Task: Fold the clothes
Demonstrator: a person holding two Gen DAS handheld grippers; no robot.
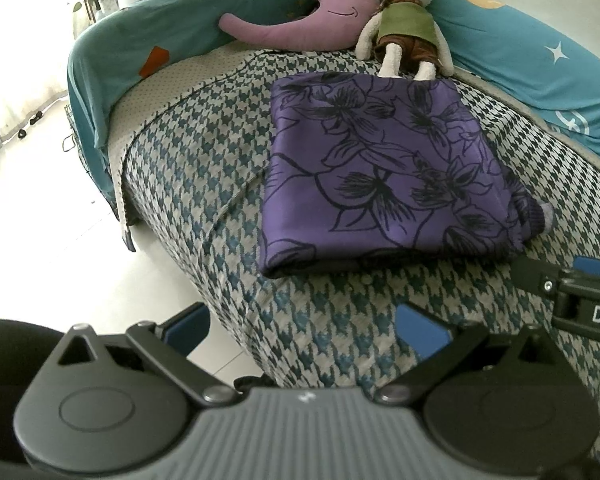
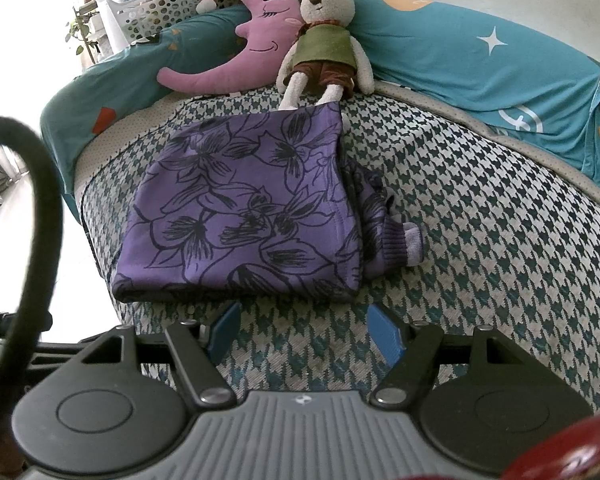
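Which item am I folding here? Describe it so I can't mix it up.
On the houndstooth bedspread, below the plush rabbit and the pink moon pillow, lies a folded garment. It is the only purple piece with black flower outlines, a ribbed cuff poking out its right side.

Matt purple printed cloth garment [image 2: 244, 208] lies on coarse woven bedspread [image 2: 480, 240].

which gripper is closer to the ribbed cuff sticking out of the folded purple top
Right. The right gripper sits open just short of the purple top's near edge, the cuff ahead to its right. The left gripper, also open, hangs farther back by the bed's corner.
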